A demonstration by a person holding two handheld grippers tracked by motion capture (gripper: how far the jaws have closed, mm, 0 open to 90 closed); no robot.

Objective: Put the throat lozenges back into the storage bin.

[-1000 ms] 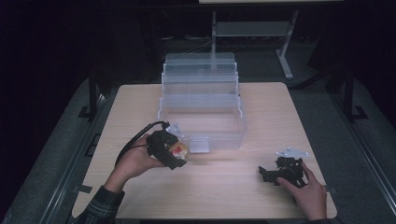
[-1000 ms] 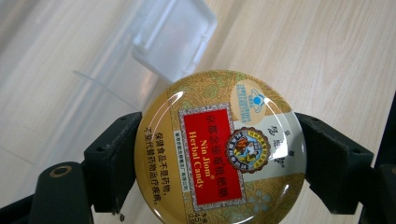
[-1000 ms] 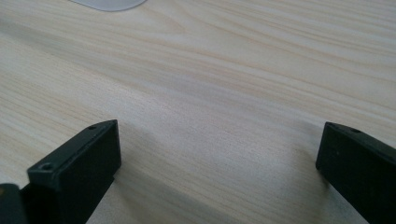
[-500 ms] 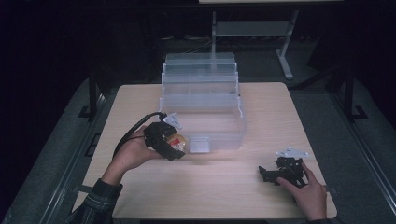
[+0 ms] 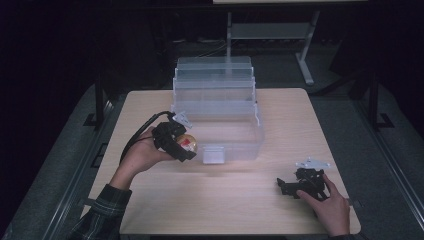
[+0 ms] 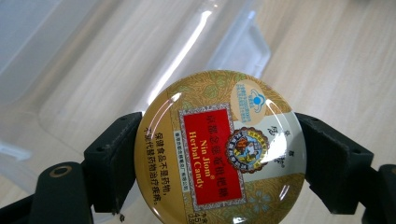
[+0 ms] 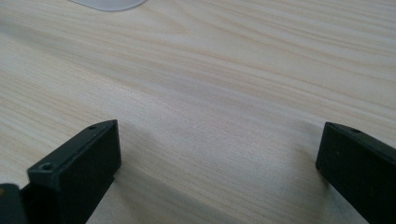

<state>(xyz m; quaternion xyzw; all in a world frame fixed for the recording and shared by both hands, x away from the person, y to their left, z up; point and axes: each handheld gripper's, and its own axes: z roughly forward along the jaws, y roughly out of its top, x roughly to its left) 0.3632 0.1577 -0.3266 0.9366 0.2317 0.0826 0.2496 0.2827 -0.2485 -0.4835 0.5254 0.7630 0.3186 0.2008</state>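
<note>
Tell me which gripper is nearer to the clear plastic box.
Left. The left gripper, shut on the candy tin, hangs at the front left corner of the clear plastic box. The right gripper rests open on the table, well off toward the box's front right.

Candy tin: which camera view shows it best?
The left gripper view: the candy tin sits close up between the left gripper's jaws, label readable. The high view shows it small beside the clear box.
</note>
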